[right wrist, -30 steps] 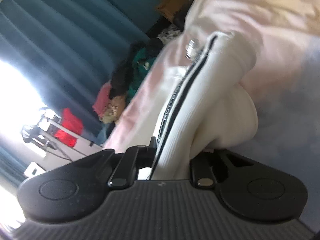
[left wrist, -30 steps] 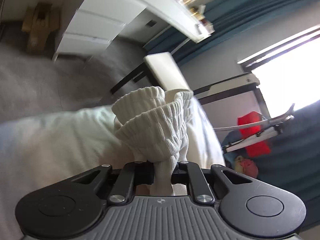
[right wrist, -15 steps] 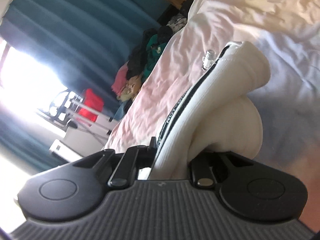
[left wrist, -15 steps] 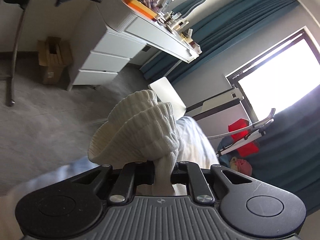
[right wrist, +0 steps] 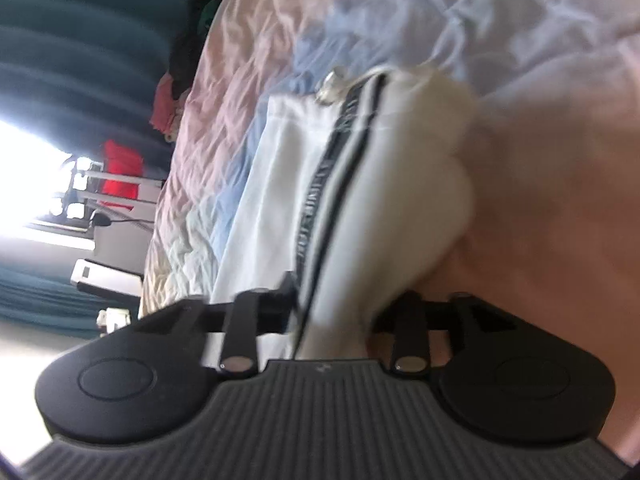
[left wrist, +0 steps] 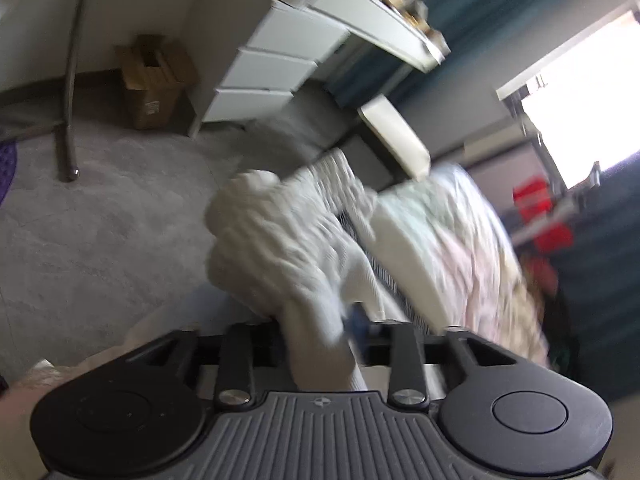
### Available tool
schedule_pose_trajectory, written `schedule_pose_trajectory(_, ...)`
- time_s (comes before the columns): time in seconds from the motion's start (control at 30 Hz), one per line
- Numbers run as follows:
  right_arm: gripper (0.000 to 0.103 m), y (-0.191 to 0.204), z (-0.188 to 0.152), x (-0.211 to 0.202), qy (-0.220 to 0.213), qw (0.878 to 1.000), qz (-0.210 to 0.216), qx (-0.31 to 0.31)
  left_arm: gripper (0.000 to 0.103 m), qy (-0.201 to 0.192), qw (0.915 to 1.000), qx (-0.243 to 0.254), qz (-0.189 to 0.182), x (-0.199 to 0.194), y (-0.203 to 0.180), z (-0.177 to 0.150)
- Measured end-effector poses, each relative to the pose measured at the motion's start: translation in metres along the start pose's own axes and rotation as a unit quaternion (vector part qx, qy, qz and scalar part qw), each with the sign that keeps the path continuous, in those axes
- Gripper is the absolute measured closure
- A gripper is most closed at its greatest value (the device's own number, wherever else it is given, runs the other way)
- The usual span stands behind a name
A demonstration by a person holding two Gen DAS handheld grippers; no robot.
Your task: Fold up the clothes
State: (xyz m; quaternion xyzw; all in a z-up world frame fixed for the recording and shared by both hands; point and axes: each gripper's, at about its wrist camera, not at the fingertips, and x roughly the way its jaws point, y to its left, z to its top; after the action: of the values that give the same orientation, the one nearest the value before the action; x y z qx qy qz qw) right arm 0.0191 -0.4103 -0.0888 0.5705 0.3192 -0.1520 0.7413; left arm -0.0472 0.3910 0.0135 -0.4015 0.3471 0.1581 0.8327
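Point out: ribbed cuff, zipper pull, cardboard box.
ribbed cuff (left wrist: 280,240), left wrist view, bunched knit above the tongs.
zipper pull (right wrist: 331,87), right wrist view, metal tab at zip's top.
cardboard box (left wrist: 154,80), left wrist view, front face.

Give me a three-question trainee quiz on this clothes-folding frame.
1. True or false: the left gripper is shut on the ribbed cuff.
2. What runs along the white garment held by the right gripper? A) dark zipper stripe B) red buttons C) yellow lace
3. What surface lies behind that garment?

Key: 1 true; 2 A; 3 the rumpled bedsheet.
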Motion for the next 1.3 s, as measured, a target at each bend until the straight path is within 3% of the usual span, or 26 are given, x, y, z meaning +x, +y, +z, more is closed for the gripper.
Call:
schedule_pose_trajectory(0.03,0.037,-0.001,-0.001,-0.008,-0.012,1.000,-0.001,0.001,0.041,0.008,0.9996,0.026,0.004,-0.003,-0.003,-0.006)
schedule_pose_trajectory(0.07,0.032,-0.002,-0.001,-0.016,-0.027,1.000,0.000,0.000,0.038,0.017,0.9984,0.052,0.009,-0.008,-0.007,-0.014)
schedule_pose_trajectory(0.17,0.032,-0.001,-0.003,-0.042,-0.078,0.997,0.003,-0.003,0.034,0.046,0.9893,0.137,0.020,-0.025,-0.024,-0.045)
schedule_pose_trajectory(0.23,0.032,0.000,-0.004,-0.055,-0.106,0.994,0.000,-0.012,0.032,0.043,0.9812,0.188,0.012,-0.039,-0.041,-0.065)
schedule_pose_trajectory(0.33,0.033,0.000,-0.005,-0.068,-0.133,0.991,0.005,-0.018,0.030,0.027,0.9646,0.262,-0.001,-0.057,-0.073,-0.097)
schedule_pose_trajectory(0.5,0.033,0.002,-0.001,-0.058,-0.124,0.992,0.026,-0.014,0.026,0.025,0.9279,0.368,-0.055,-0.061,-0.150,-0.152)
schedule_pose_trajectory(0.63,0.034,-0.004,0.000,-0.049,-0.109,0.993,0.034,-0.001,0.027,0.070,0.8879,0.434,-0.137,-0.034,-0.223,-0.211)
schedule_pose_trajectory(0.73,0.038,-0.011,0.000,-0.045,-0.093,0.994,0.049,0.016,0.031,0.114,0.8475,0.485,-0.183,0.000,-0.264,-0.266)
schedule_pose_trajectory(0.8,0.062,-0.011,0.000,-0.045,-0.097,0.994,0.056,0.013,0.033,0.135,0.8212,0.521,-0.190,0.022,-0.286,-0.304)
schedule_pose_trajectory(0.93,0.090,-0.002,0.002,-0.047,-0.113,0.991,0.063,-0.026,0.035,0.147,0.7806,0.573,-0.203,0.057,-0.299,-0.362)
schedule_pose_trajectory(1.0,0.094,0.006,0.001,-0.048,-0.127,0.989,0.055,-0.057,0.037,0.141,0.7711,0.583,-0.213,0.068,-0.301,-0.379)
schedule_pose_trajectory(1.07,0.096,0.017,-0.001,-0.050,-0.145,0.984,0.049,-0.093,0.040,0.118,0.7700,0.587,-0.219,0.079,-0.296,-0.387)
schedule_pose_trajectory(1.3,0.096,0.063,-0.015,-0.056,-0.232,0.944,0.063,-0.224,0.089,0.108,0.7961,0.547,-0.236,0.097,-0.280,-0.364)
